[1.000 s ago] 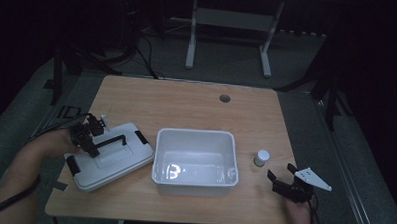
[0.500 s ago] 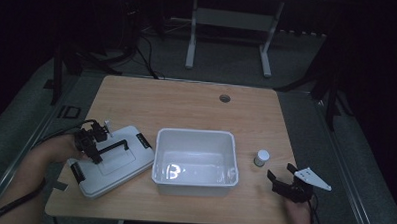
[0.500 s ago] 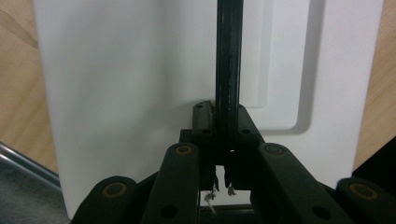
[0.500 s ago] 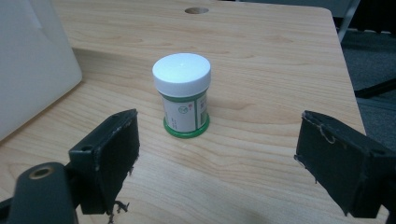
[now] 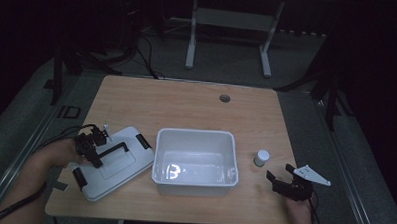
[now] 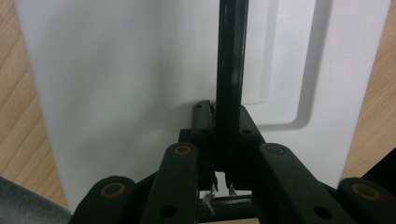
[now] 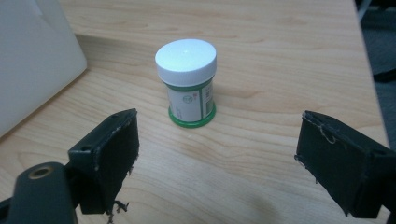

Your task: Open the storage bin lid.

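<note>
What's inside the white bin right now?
The bin looks empty: its bare white floor shows, with only a light glare. The strip behind its near wall is hidden. The jar stands outside, to its right.

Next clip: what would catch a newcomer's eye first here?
Probably the empty white bin at the middle of the wooden table. To its left, the left gripper is clamped on the black handle of the white lid. To its right, the right gripper stands open before a small white-capped jar.
</note>
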